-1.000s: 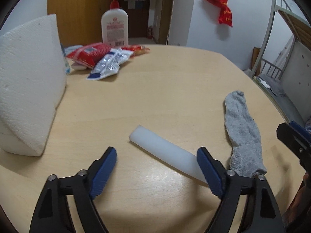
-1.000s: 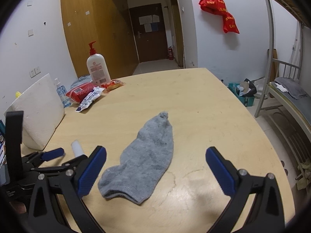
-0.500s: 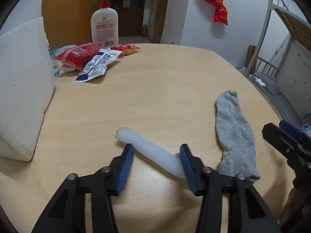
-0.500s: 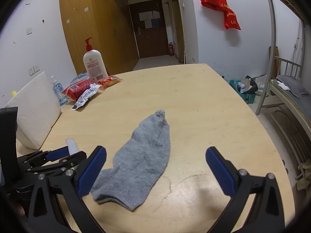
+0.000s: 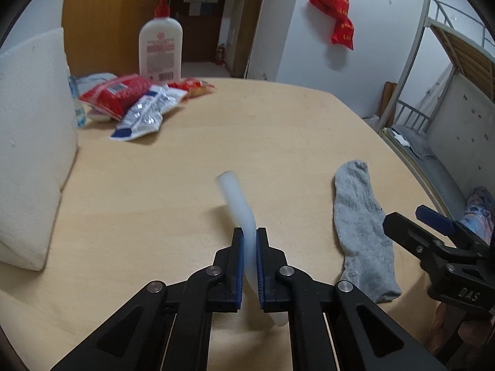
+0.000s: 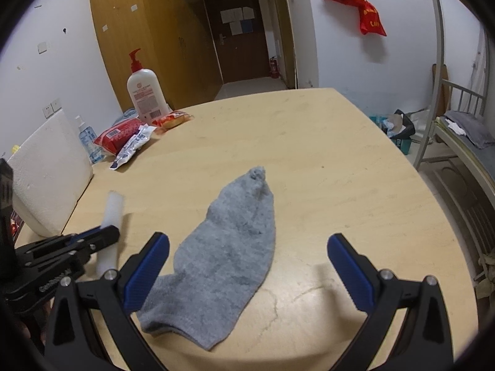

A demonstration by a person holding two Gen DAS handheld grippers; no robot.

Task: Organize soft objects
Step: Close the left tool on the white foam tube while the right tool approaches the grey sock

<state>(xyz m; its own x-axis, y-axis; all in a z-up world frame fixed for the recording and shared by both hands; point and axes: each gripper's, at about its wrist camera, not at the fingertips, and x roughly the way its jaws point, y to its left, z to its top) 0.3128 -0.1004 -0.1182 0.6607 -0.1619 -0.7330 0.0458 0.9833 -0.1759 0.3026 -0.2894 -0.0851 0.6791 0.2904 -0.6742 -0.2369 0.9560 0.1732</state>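
The pump bottle (image 5: 160, 50) at the far side of the table (image 5: 278, 142) has a pink label and a barcode, but the words are too small to read. The red bags (image 5: 335, 15) on the wall carry yellow letters that are not clear. On the right gripper, seen from the left camera, "DAS" is printed upside down.

The left gripper (image 5: 248, 249) is clamped on a white foam tube (image 5: 236, 198); the blue pads (image 5: 238, 266) squeeze it near its near end, and the far end points away over the table. The tube is blurred. The right gripper (image 6: 247, 261) has its fingers wide apart over the grey sock (image 6: 229, 247), which lies flat on the table just beside the tube; the left finger stands above the sock's edge, the pads do not press it.

A big white foam block (image 5: 31, 154) stands at the left edge, partly cut off. Snack packets (image 5: 130, 102) lie near the bottle. A small clear bottle (image 6: 88, 139) is half hidden behind the block
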